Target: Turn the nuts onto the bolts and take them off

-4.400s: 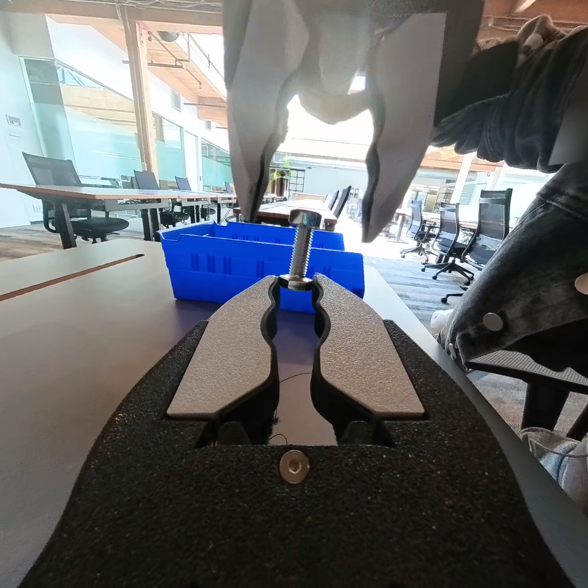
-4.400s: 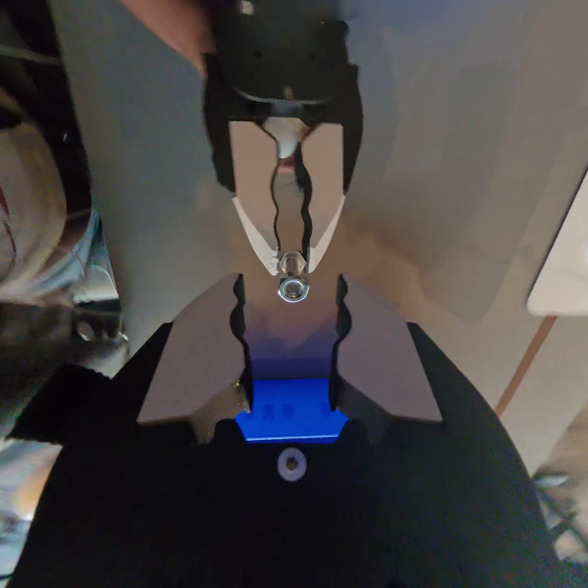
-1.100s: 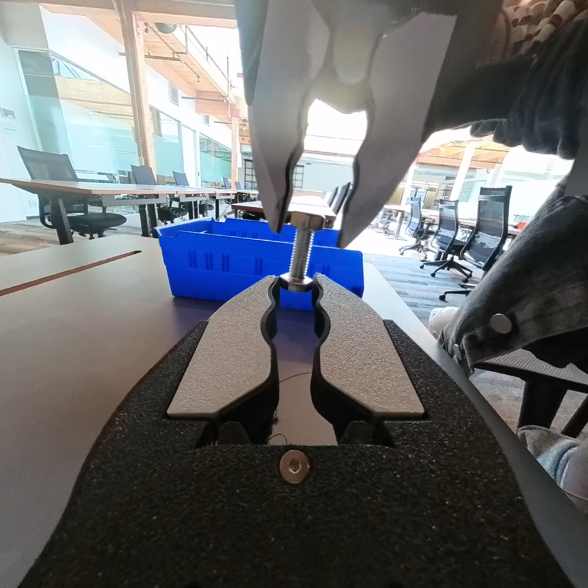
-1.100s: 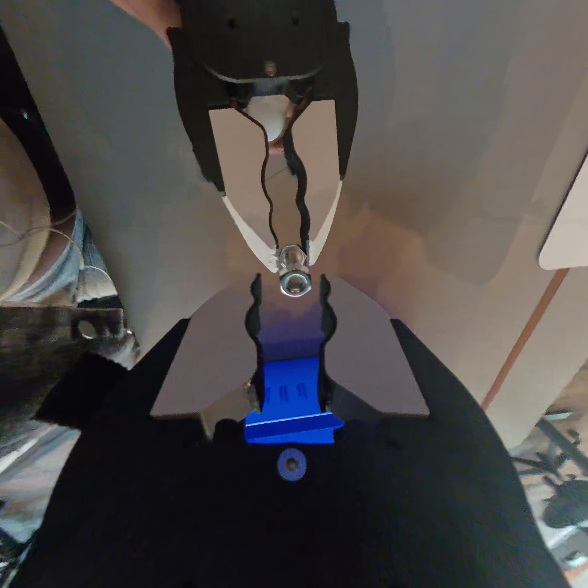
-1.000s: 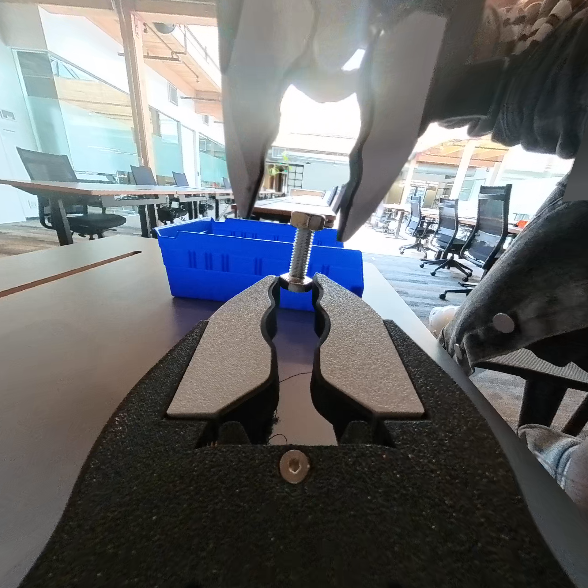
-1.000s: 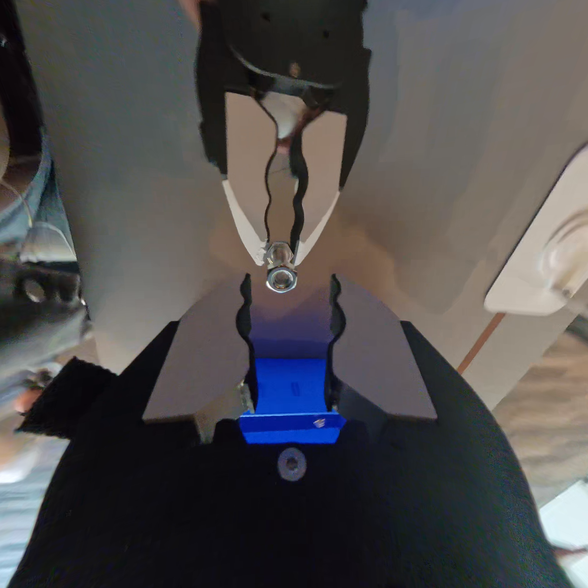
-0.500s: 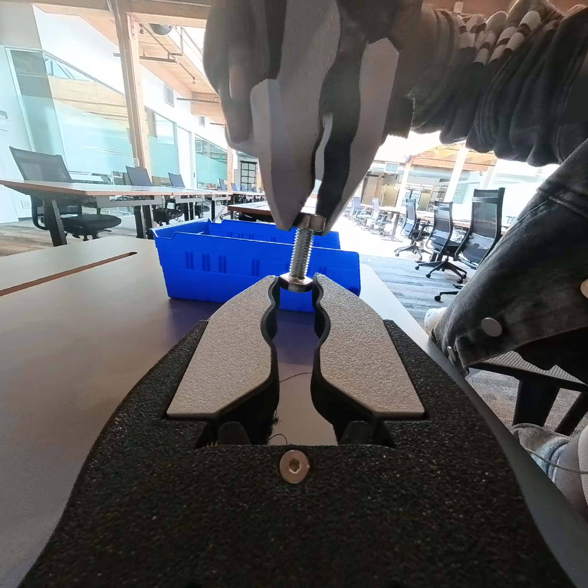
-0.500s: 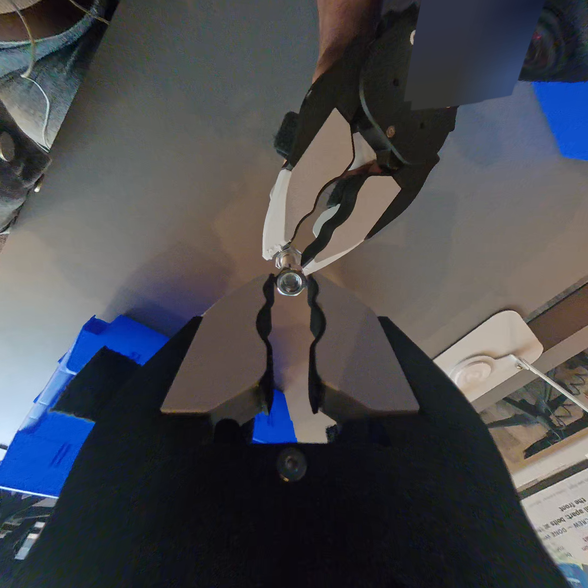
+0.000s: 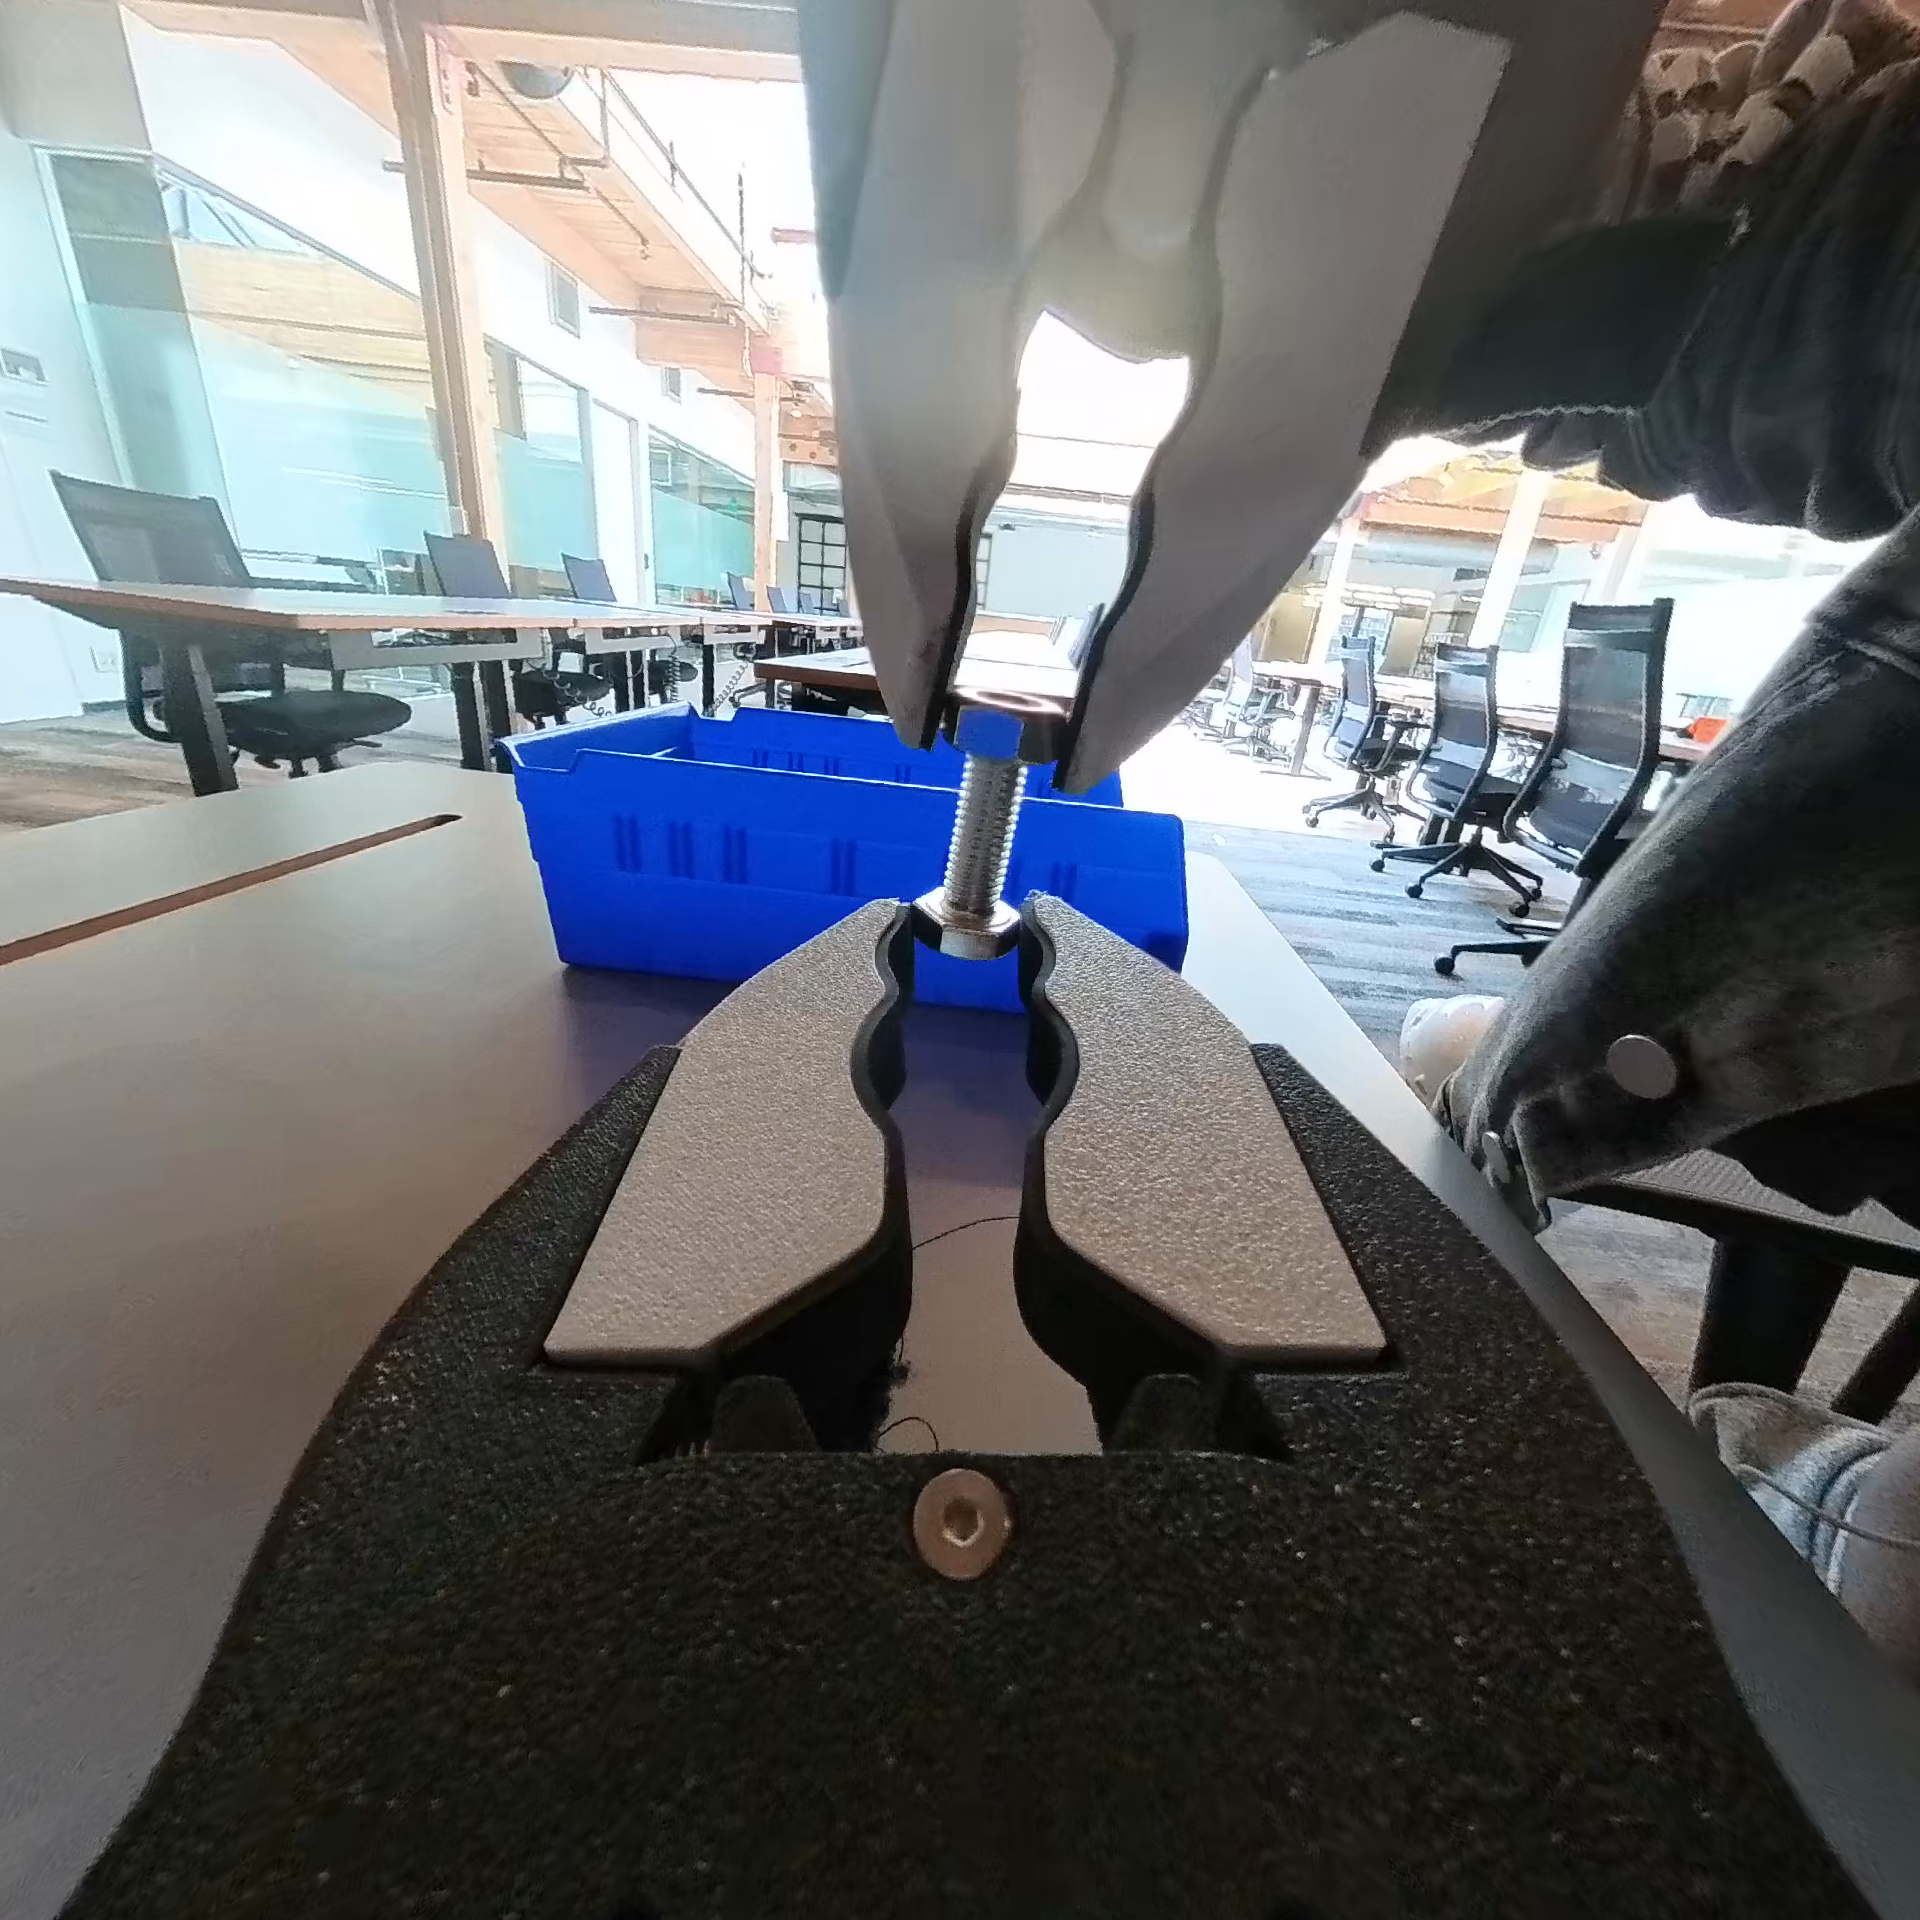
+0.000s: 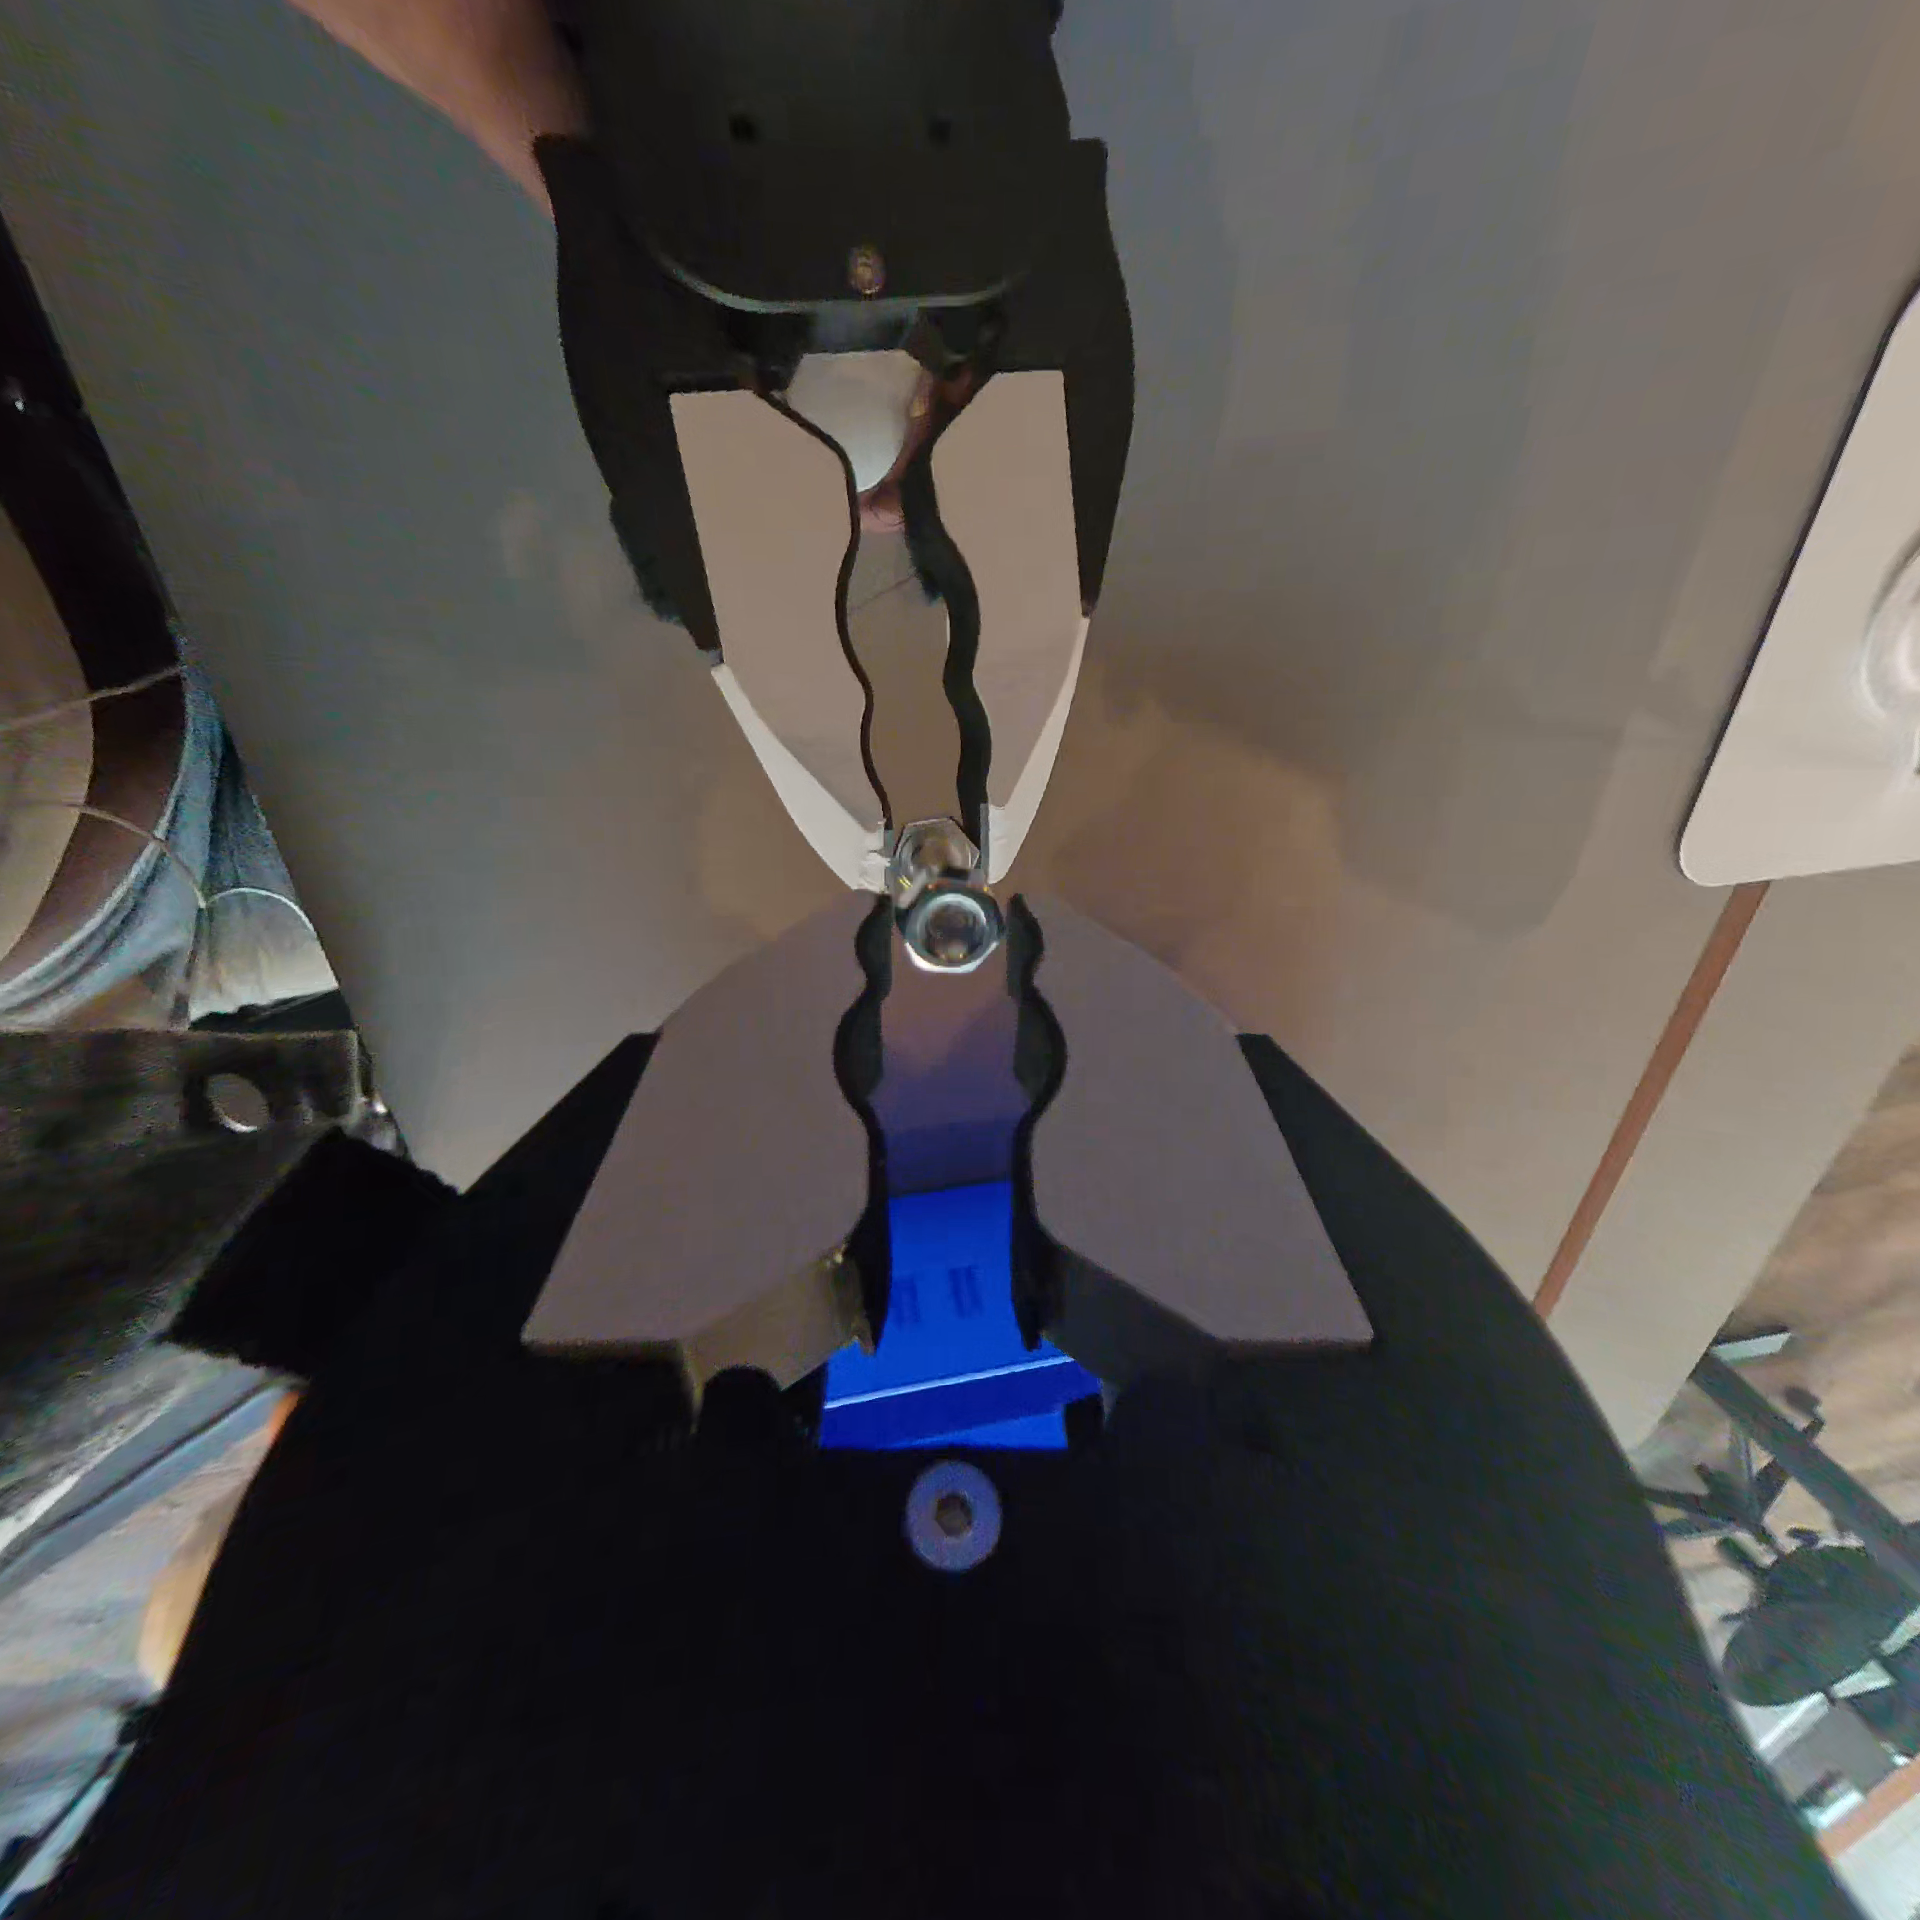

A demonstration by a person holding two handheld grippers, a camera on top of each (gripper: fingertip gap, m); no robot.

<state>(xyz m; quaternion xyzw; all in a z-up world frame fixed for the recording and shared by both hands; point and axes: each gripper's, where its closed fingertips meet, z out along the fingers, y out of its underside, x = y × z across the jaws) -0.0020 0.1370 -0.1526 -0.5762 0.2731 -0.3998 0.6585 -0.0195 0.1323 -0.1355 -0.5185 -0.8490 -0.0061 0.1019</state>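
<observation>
In the left wrist view my left gripper (image 9: pixel 966 935) is shut on the hex head of a steel bolt (image 9: pixel 975 831) and holds it upright over the grey table (image 9: pixel 260 1039). A nut (image 9: pixel 992 732) sits at the top of the thread. My right gripper (image 9: pixel 992 753) comes down from above, and its two fingertips close on the nut from either side. In the right wrist view I look straight down: my right gripper (image 10: pixel 945 925) clasps the nut (image 10: pixel 948 928), and the left gripper (image 10: pixel 928 847) points toward it from the top of the frame.
A blue plastic bin (image 9: pixel 727 862) stands on the table just behind the bolt; it also shows between my right fingers (image 10: pixel 945 1299). A white flat object (image 10: pixel 1818 623) lies on the table at the right. A person's dark sleeve (image 9: pixel 1714 935) is at the right table edge. Only a small space, under 4 cm, lies between the two pairs of fingers. Both grippers' tips are roughly 35 cm from the white flat object (image 10: pixel 1818 623).
The right gripper was open above the nut, then closed on it and twisted. Now it is swung back to its first angle and closed on the nut again. The left gripper has held still.
</observation>
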